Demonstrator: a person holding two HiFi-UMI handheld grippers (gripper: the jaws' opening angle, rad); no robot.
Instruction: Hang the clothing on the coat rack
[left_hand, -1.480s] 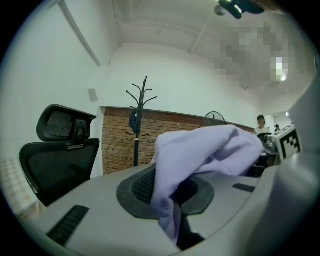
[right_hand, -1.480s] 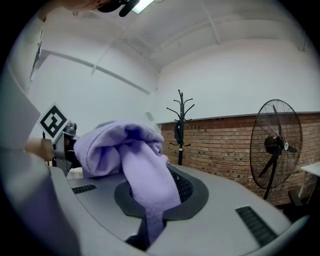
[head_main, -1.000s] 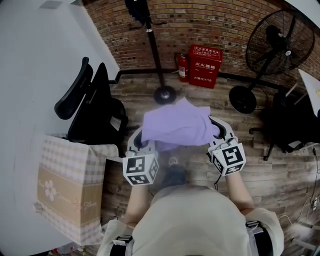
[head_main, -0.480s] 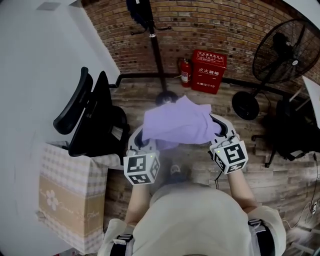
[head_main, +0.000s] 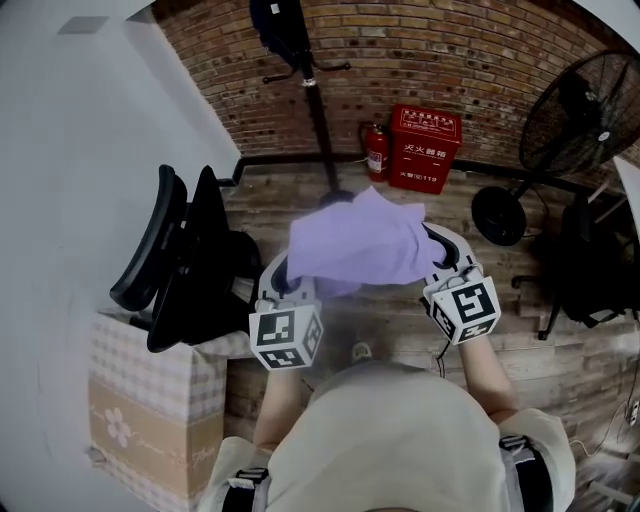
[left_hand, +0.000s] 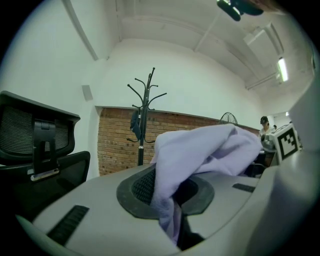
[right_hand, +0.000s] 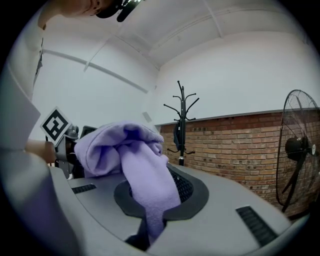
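Observation:
A lilac garment (head_main: 358, 243) hangs spread between my two grippers, held up in front of the person. My left gripper (head_main: 285, 285) is shut on its left edge, and the cloth (left_hand: 170, 200) runs down between the jaws. My right gripper (head_main: 438, 262) is shut on the right edge, the cloth (right_hand: 152, 200) pinched between its jaws. The black coat rack (head_main: 310, 80) stands ahead by the brick wall, a dark item hanging on it. The rack also shows as a coat rack (left_hand: 143, 117) in the left gripper view and a coat rack (right_hand: 182, 120) in the right gripper view.
A black office chair (head_main: 190, 265) stands at the left, with a checked paper bag (head_main: 150, 410) below it. A red fire-equipment box (head_main: 425, 148) and an extinguisher (head_main: 377, 152) sit against the brick wall. A black floor fan (head_main: 580, 115) and another chair (head_main: 595, 265) are at the right.
The view has moved forward: the rack, red box and wall have drawn nearer and shifted right, and the chair has slid down the frame. Both grippers keep their hold on the garment.

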